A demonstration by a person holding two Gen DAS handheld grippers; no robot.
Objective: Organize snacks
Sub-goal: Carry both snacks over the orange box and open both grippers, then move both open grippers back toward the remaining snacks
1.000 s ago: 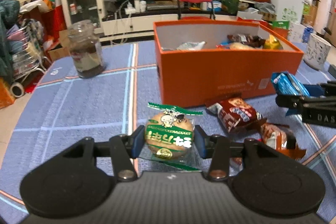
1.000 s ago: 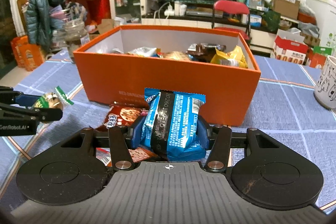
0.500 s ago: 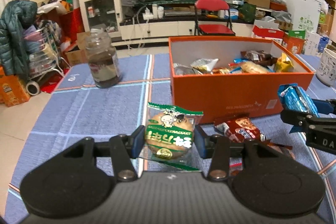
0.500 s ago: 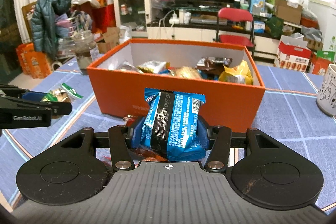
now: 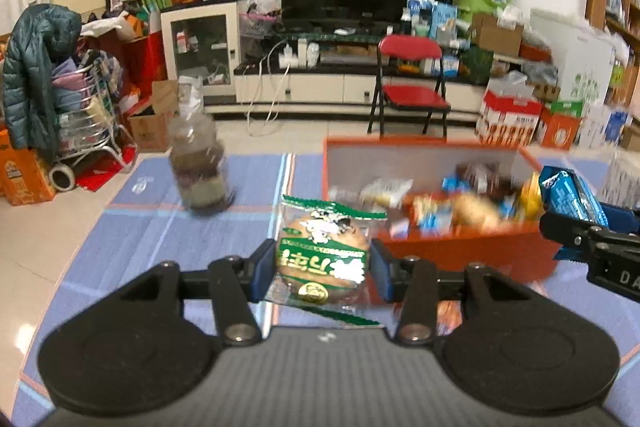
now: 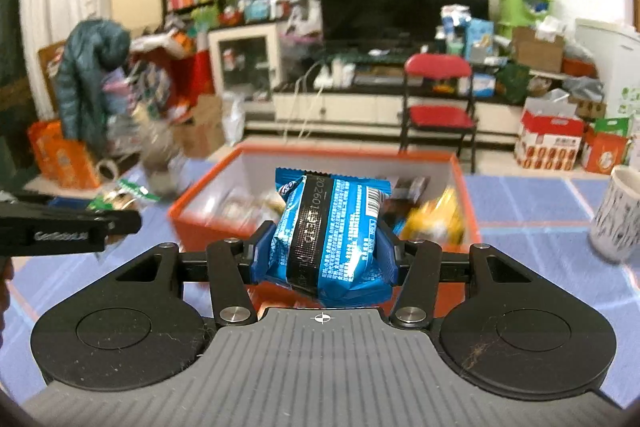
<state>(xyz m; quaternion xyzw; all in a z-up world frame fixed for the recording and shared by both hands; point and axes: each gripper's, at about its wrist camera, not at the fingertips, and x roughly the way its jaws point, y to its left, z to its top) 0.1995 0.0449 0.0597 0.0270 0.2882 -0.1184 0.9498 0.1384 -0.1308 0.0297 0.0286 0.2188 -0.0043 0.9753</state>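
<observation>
My left gripper (image 5: 322, 267) is shut on a round cake in a green-and-clear wrapper (image 5: 322, 255), held above the table, left of the orange box (image 5: 460, 251). My right gripper (image 6: 324, 255) is shut on a blue snack packet (image 6: 332, 231), held above the near edge of the orange box (image 6: 200, 223). The box holds several wrapped snacks. The right gripper with its blue packet shows at the right edge of the left wrist view (image 5: 568, 199). The left gripper shows at the left of the right wrist view (image 6: 68, 227).
A glass jar (image 5: 200, 167) stands on the blue checked tablecloth (image 5: 132, 227) left of the box. A white patterned mug (image 6: 616, 215) stands to the right of the box. A red chair (image 5: 412, 83) and cluttered room lie beyond the table.
Both grippers have risen with their snacks and moved toward the box. The box's inside now shows from higher up. The loose packets on the cloth have dropped out of view.
</observation>
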